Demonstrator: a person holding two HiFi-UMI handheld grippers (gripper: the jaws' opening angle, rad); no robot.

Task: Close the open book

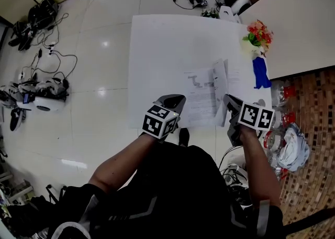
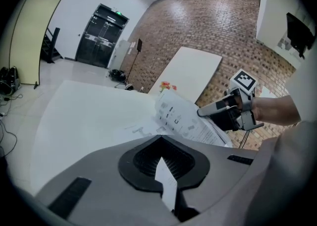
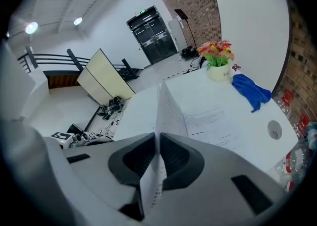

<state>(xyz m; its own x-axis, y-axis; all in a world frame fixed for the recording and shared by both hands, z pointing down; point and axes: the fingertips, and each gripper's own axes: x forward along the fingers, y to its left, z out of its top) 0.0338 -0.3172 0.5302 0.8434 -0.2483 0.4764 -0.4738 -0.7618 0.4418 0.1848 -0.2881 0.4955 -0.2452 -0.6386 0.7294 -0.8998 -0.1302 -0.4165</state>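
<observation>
A white pot (image 3: 217, 73) stands at the right edge of the white table (image 1: 157, 49), toward the far corner. It holds a bunch of red, orange and yellow flowers (image 3: 214, 51). A blue cloth (image 1: 260, 73) lies just beside the pot on its near side, along the same edge.

The book (image 1: 201, 94) lies open close to the near edge of the table, nearer to the right corner, with its printed pages facing up.

The right gripper (image 1: 230, 102) has its jaws closed almost fully on one page (image 3: 168, 111) of the book. This page stands upright between the pads, lifted off the pages that lie flat to its right.

The left gripper (image 1: 175, 101) is at the near left side of the book. Its jaws are also pressed together, and a thin white sheet (image 2: 166, 183) is clamped edge-on between the pads. Which sheet of the book it is, I cannot tell.
</observation>
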